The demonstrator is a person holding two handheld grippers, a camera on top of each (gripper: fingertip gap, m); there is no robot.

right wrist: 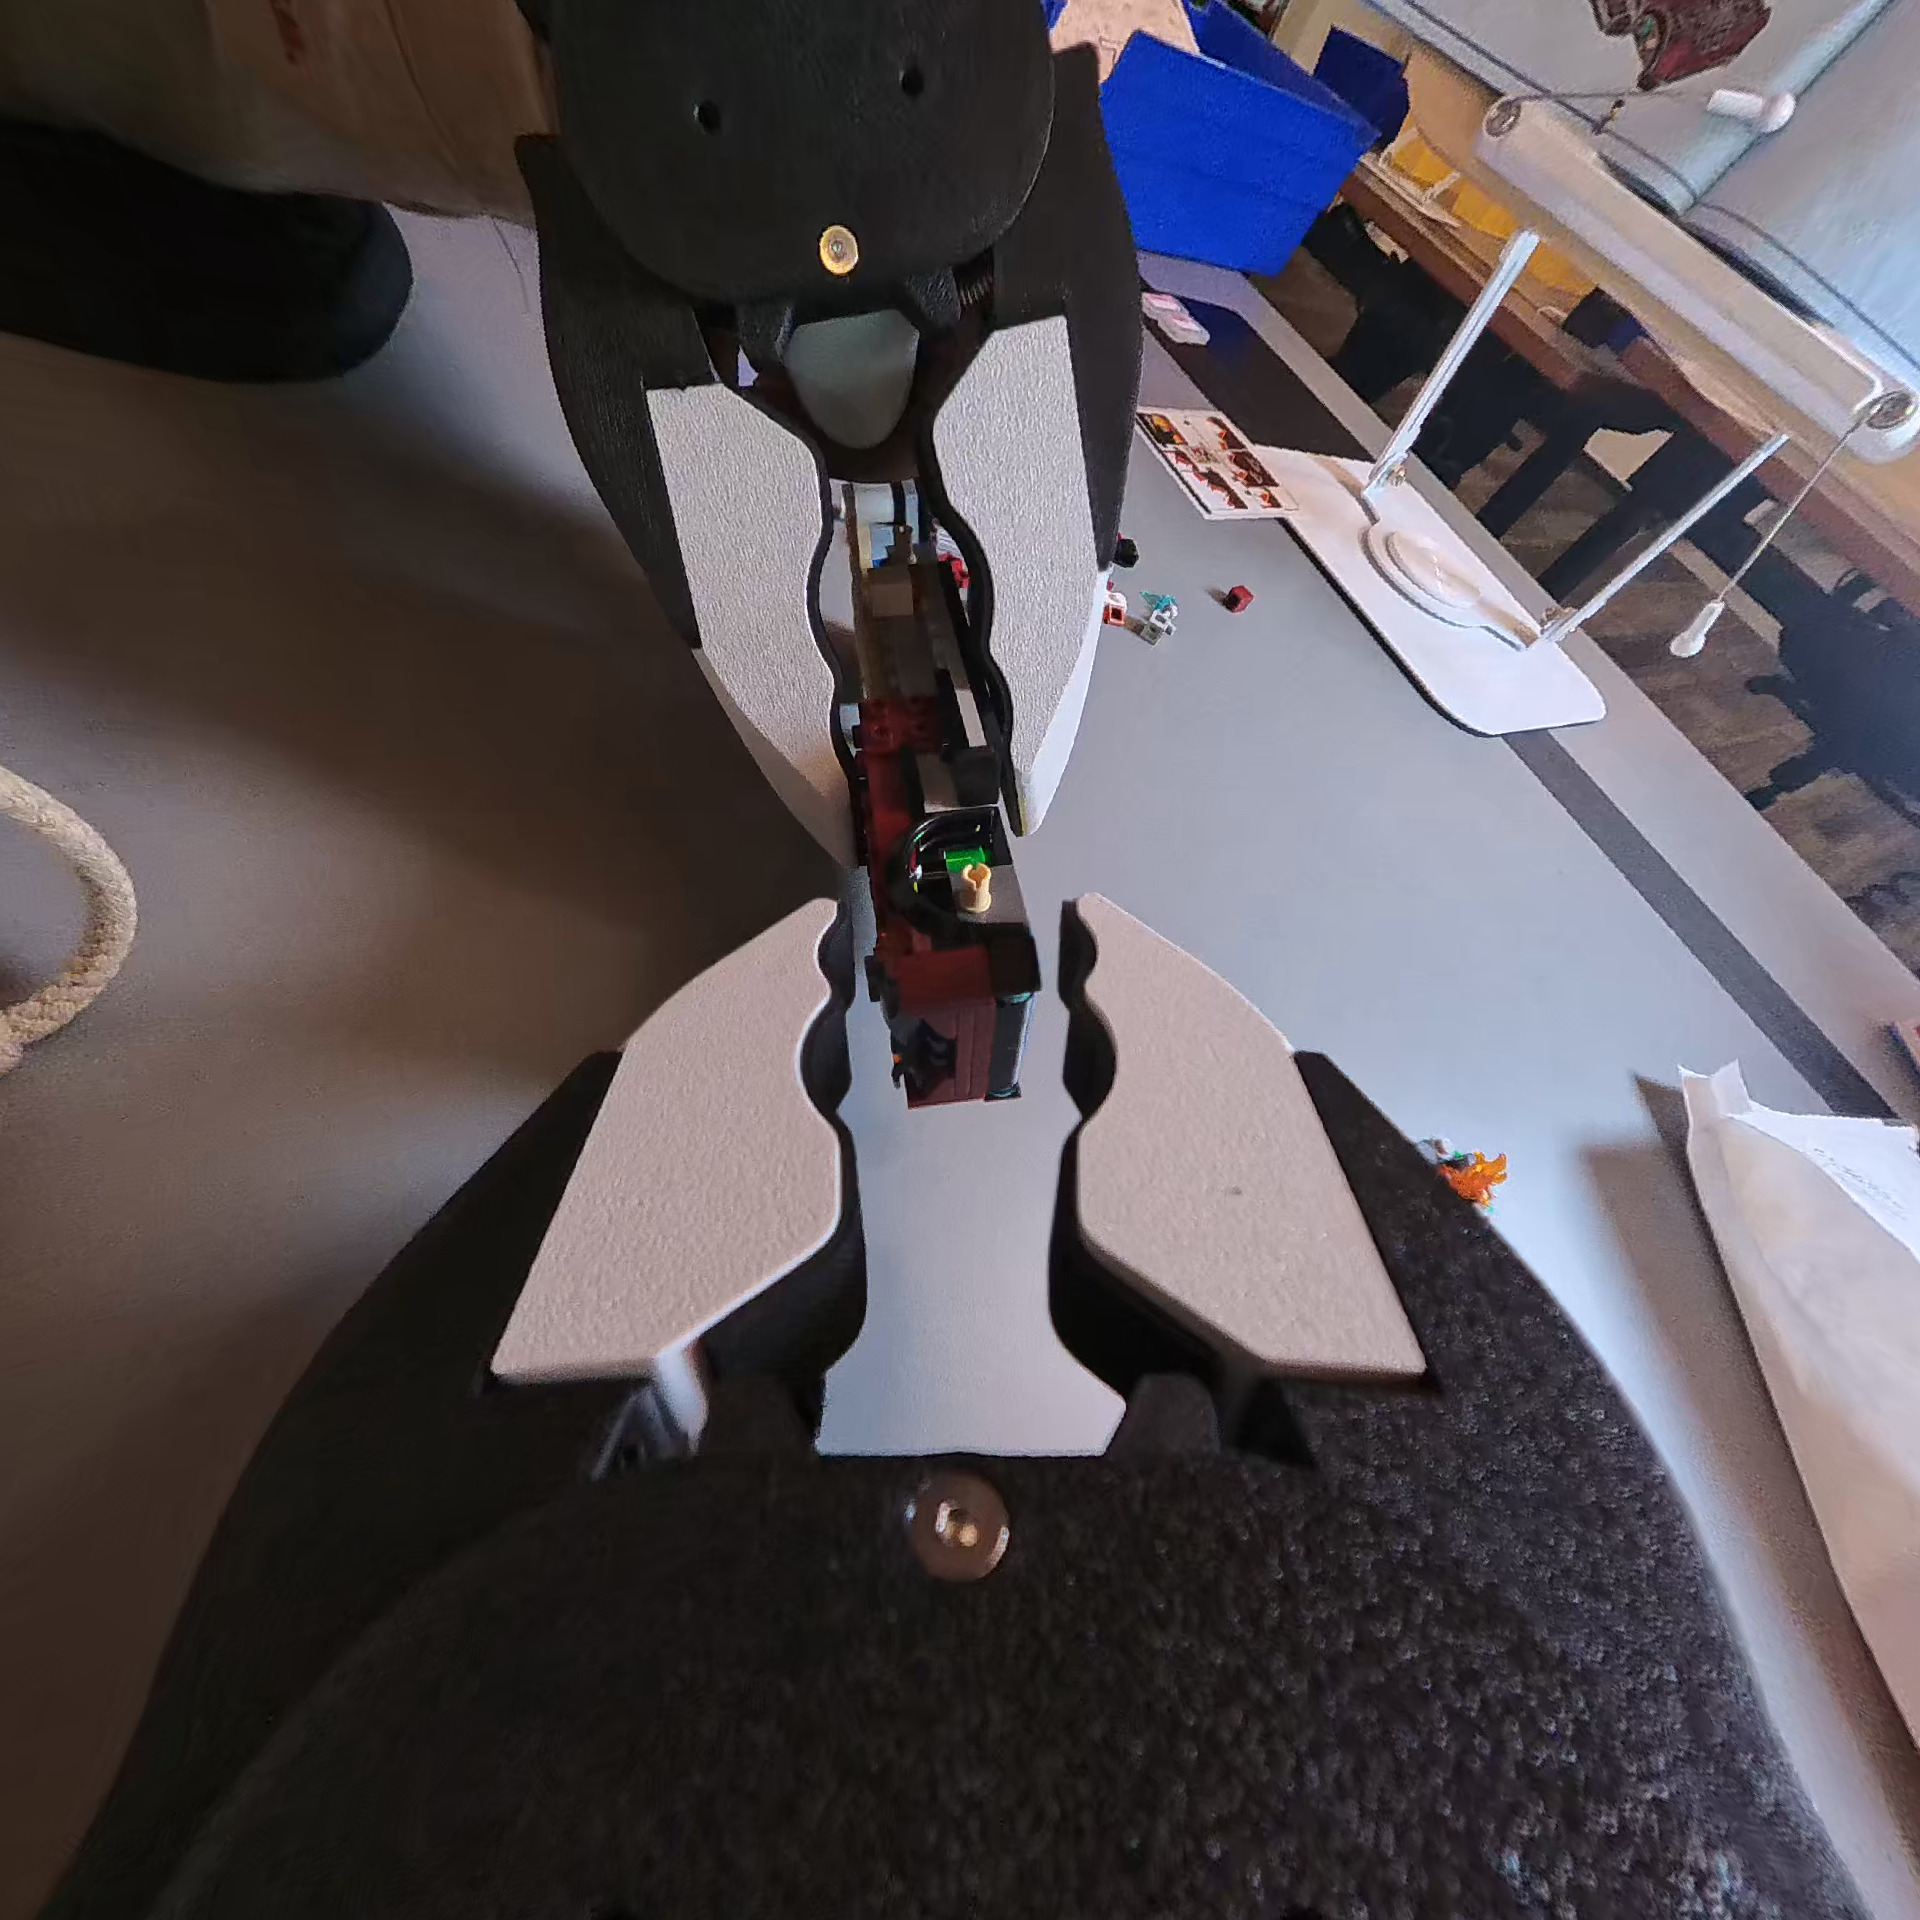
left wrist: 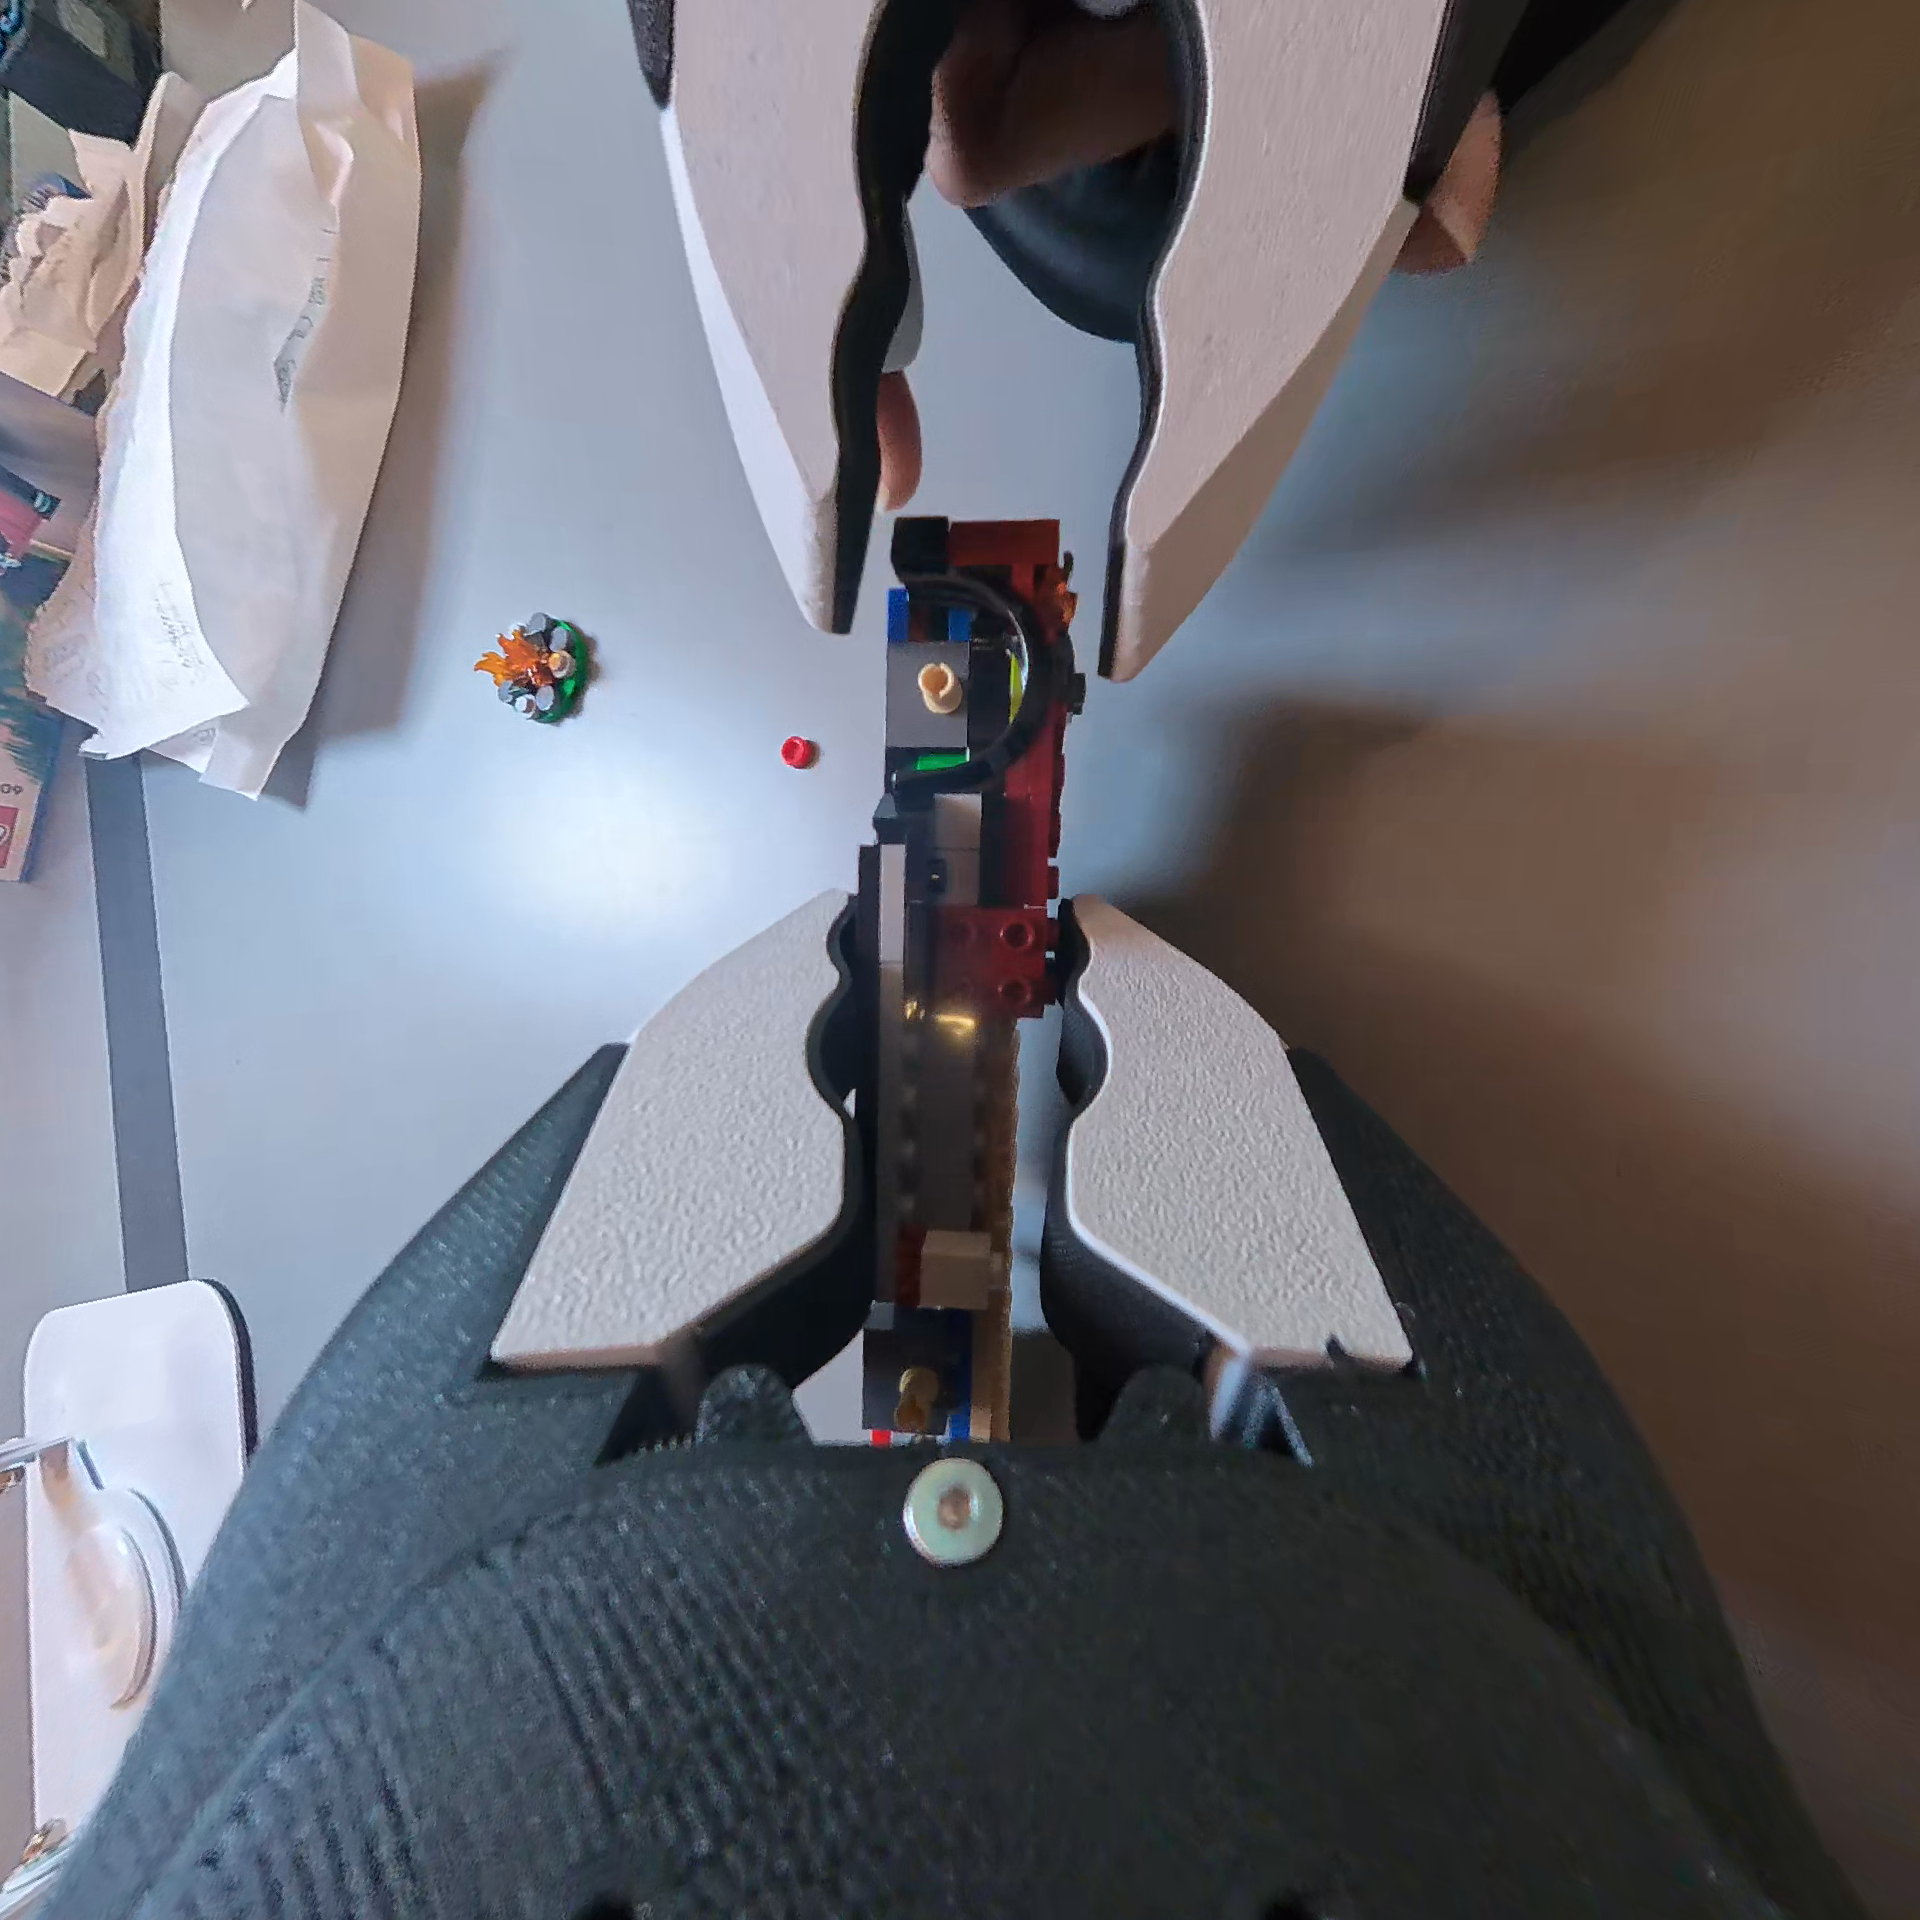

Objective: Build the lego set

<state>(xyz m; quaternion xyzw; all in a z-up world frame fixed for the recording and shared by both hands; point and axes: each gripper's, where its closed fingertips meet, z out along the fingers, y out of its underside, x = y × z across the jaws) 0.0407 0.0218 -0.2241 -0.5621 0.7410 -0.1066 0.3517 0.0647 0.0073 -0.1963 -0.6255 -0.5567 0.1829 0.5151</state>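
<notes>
grey table [left wrist: 436,935], left hand-held gripper [left wrist: 961,914] gripping brick model [left wrist: 971,790]

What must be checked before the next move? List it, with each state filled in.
1. Left tool clamped on the brick model: ok, both pads press it.
2. Right tool gripping the model's far end: not ok, its fingers straddle it with gaps on both sides.
3. Loose red stud clear of both tools: ok.
4. Small campfire piece clear of both tools: ok.
5. Model lifted off the table: cannot tell.
</notes>
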